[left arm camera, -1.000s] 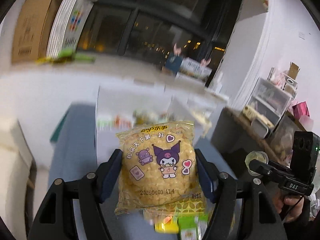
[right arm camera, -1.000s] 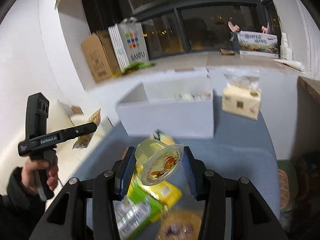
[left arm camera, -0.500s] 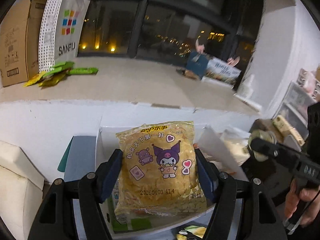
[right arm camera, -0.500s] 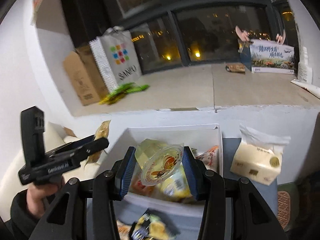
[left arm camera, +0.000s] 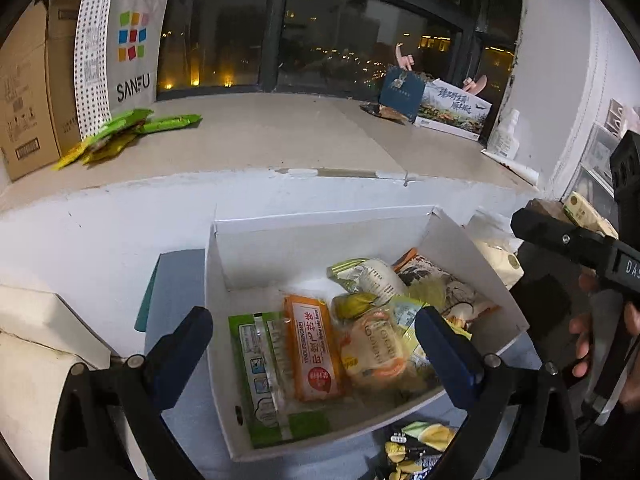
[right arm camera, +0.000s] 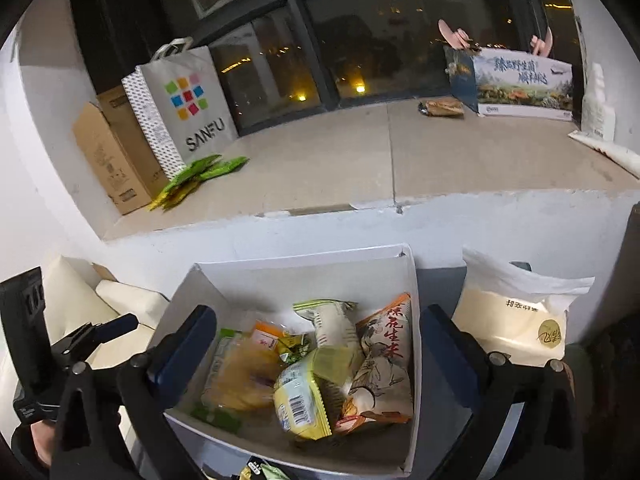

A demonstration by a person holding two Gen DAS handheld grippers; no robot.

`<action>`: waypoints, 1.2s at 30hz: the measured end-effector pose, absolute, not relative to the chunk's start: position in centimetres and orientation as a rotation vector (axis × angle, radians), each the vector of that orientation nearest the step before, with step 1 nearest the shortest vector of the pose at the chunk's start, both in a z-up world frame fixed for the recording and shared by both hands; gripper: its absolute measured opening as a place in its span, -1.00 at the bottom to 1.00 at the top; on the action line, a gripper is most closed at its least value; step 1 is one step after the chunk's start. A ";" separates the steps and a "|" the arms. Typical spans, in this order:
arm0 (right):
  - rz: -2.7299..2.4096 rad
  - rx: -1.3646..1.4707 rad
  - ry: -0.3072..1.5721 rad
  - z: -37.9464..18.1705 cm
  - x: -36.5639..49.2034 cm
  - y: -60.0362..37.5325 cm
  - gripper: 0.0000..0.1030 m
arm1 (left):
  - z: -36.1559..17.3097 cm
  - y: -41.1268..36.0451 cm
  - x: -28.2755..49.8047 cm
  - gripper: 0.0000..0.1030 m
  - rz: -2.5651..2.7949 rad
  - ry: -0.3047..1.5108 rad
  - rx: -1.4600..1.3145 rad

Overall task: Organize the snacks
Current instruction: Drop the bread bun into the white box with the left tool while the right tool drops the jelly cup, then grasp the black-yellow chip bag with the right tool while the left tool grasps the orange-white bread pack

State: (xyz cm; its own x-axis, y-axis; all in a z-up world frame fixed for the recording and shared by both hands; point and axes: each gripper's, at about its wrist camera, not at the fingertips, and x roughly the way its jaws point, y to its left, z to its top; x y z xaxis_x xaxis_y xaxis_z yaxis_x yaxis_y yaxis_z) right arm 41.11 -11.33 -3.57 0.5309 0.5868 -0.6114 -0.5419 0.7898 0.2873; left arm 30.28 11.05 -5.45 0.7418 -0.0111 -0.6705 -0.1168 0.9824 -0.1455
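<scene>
A white cardboard box [left arm camera: 320,248] [right arm camera: 304,276] stands on the blue-grey table and holds several snack packets. My left gripper [left arm camera: 314,320] hangs over it, jaws opening, nothing pressed between its fingers. A blurred yellow packet [left arm camera: 376,352] [right arm camera: 240,376] lies in the box beside an orange bar [left arm camera: 312,344] and a green pack [left arm camera: 260,360]. My right gripper [right arm camera: 318,316] is also over the box, jaws opening and empty, above a yellow packet with a barcode [right arm camera: 304,400] and a peanut bag [right arm camera: 384,360]. I cannot pick out the jelly cup for certain.
A tissue pack [right arm camera: 512,320] stands right of the box. Loose snacks [left arm camera: 420,444] lie on the table in front of it. Behind is a window ledge with a SANFU bag [left arm camera: 124,48], a brown carton [right arm camera: 116,152] and green packets [left arm camera: 120,132]. A cream cushion [left arm camera: 32,340] sits left.
Both grippers moved forward over the white box and opened. The yellow cartoon bag left the left gripper and the jelly cup left the right one; both fell toward the box.
</scene>
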 end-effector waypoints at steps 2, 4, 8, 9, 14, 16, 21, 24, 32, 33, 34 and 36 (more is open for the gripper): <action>0.686 0.049 0.734 -2.9 40.4 -11.4 1.00 | -4.9 10.8 29.4 1.00 0.051 0.717 -0.172; 0.707 0.018 0.699 -2.1 39.2 -11.4 1.00 | -4.2 10.4 28.0 1.00 0.047 0.696 -0.157; 0.775 -0.028 0.616 -0.3 35.7 -12.3 1.00 | -2.5 9.4 24.2 1.00 0.012 0.636 -0.146; 0.794 -0.041 0.604 0.0 34.8 -12.4 1.00 | -2.1 8.9 23.1 1.00 0.001 0.621 -0.138; 0.886 -0.190 0.562 1.1 29.3 -14.2 1.00 | -0.5 6.8 16.8 1.00 -0.018 0.538 -0.074; 0.902 -0.254 0.533 1.1 26.4 -15.4 1.00 | -0.5 6.2 14.4 1.00 -0.025 0.520 -0.087; 0.907 -0.290 0.536 -0.9 20.7 -18.9 1.00 | -2.4 4.8 8.1 1.00 -0.018 0.503 -0.144; 0.898 -0.243 0.570 -3.8 17.8 -20.7 1.00 | -4.1 3.9 5.8 1.00 -0.023 0.517 -0.155; 0.946 -0.025 0.788 -11.7 17.4 -22.1 1.00 | -7.0 2.7 2.8 1.00 -0.039 0.560 -0.176; 0.967 0.023 0.838 -12.4 18.2 -21.8 1.00 | -7.1 2.8 2.9 1.00 -0.038 0.564 -0.178; 0.971 0.045 0.862 -12.8 18.7 -21.5 1.00 | -7.1 2.8 2.8 1.00 -0.035 0.564 -0.181; 0.970 0.080 0.902 -13.4 20.1 -20.6 1.00 | -7.0 2.9 2.6 1.00 -0.039 0.555 -0.192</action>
